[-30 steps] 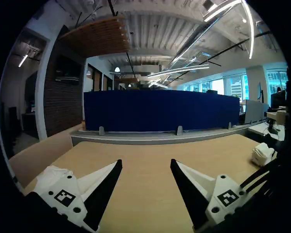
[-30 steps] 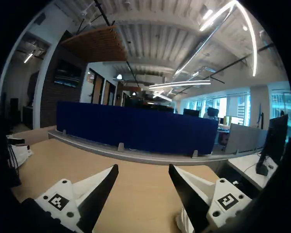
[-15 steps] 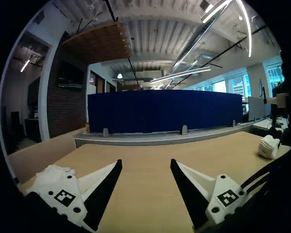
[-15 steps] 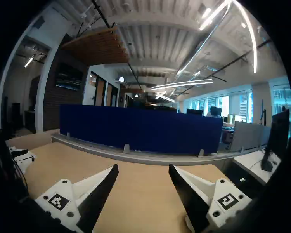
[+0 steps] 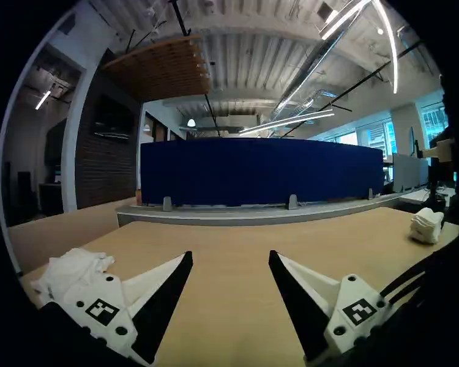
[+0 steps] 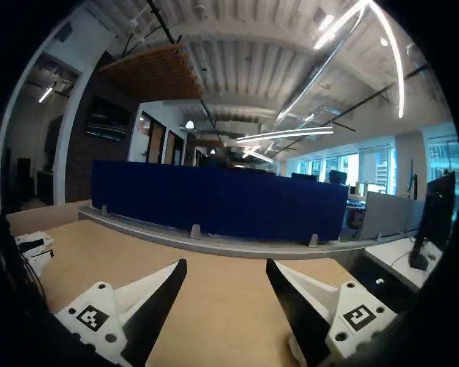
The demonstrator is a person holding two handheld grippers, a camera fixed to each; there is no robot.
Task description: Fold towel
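A crumpled white towel (image 5: 73,270) lies on the wooden table (image 5: 229,244) at the near left, just beyond my left finger. My left gripper (image 5: 229,258) hovers open over bare table, holding nothing. A second white bundle of cloth (image 5: 426,224) sits at the table's far right edge. In the right gripper view my right gripper (image 6: 226,264) is open over the table (image 6: 223,287) with nothing between its fingers. A sliver of white cloth (image 6: 292,353) peeks out under its right finger.
A blue divider panel (image 5: 257,172) on a grey rail (image 5: 248,214) closes the table's far edge. At the left of the right gripper view lies a white object with dark parts (image 6: 32,244); what it is I cannot tell. A monitor (image 6: 426,229) stands on a desk to the right.
Both views have shifted slightly. In the left gripper view the crumpled towel shows more fully at the left, and the white bundle sits higher and farther right. Both grippers stay open.
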